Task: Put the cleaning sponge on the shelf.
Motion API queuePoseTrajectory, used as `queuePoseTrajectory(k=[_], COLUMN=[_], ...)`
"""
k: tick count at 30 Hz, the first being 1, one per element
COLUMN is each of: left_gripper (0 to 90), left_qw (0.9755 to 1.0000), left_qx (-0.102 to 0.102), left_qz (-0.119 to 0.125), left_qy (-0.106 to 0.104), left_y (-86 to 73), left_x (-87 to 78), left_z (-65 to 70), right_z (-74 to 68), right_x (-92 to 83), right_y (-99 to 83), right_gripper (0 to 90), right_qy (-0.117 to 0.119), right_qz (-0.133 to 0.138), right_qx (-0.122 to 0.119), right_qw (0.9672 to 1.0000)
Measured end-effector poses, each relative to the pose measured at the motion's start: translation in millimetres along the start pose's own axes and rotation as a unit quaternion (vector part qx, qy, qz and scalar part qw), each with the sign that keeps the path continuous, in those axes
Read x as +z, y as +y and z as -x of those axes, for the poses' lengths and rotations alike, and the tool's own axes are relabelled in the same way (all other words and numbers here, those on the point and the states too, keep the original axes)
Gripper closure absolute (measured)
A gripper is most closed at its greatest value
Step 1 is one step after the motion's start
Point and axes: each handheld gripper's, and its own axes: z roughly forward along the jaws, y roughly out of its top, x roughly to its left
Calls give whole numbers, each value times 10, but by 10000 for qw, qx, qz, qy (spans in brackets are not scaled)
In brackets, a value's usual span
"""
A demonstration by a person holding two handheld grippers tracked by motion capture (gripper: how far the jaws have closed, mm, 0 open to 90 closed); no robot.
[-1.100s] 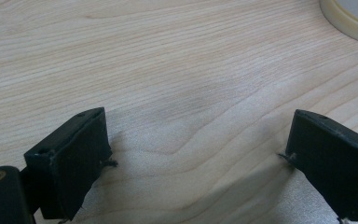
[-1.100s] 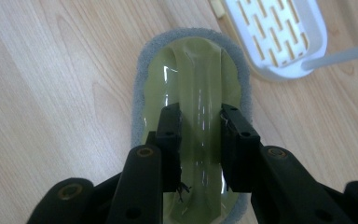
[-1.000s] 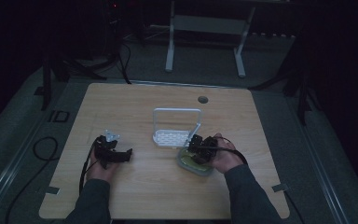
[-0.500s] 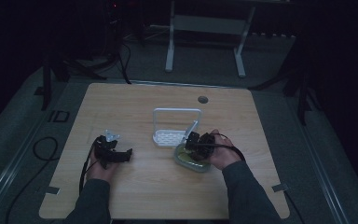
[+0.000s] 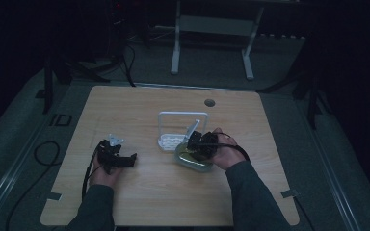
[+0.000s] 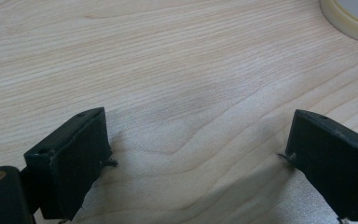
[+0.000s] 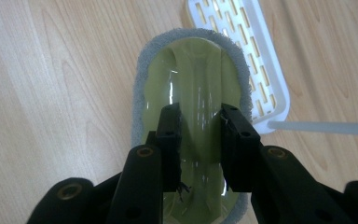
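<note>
Green scrubber (image 7: 193, 84) overlaps white rack's (image 7: 270, 70) edge.

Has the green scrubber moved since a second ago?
Yes, slightly. The green scrubber, gripped by the right gripper, slid left, nearer the white rack.

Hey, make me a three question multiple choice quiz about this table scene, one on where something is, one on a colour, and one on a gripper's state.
1. Where is the white slotted tray?
A. Right beside the green scrubber
B. On the floor
C. Under the left hand-held gripper

2. What colour is the scrubber's handle?
A. Red
B. Translucent green
C. Black

3. How do the left hand-held gripper's jaws stand?
A. Shut on a cup
B. Shut on a cloth
C. Open over bare table

Answers: 1 A, the tray's edge borders the scrubber; 2 B, the glossy ridge is green; 3 C, only wood lies between the jaws.
</note>
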Motion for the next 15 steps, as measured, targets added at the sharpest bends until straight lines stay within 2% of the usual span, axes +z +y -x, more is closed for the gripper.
queuePoseTrajectory(k=[15], left_gripper=[60], left_qw=[10000], left_qx=[-9], left_qz=[8], left_qy=[1], left_y=[0], left_x=[1], left_z=[1], right_z=[67], right_x=[22], right_y=[111], right_gripper=[714], right_qy=[-7], right_qz=[93], right_qx=[-221], right_qw=[9997])
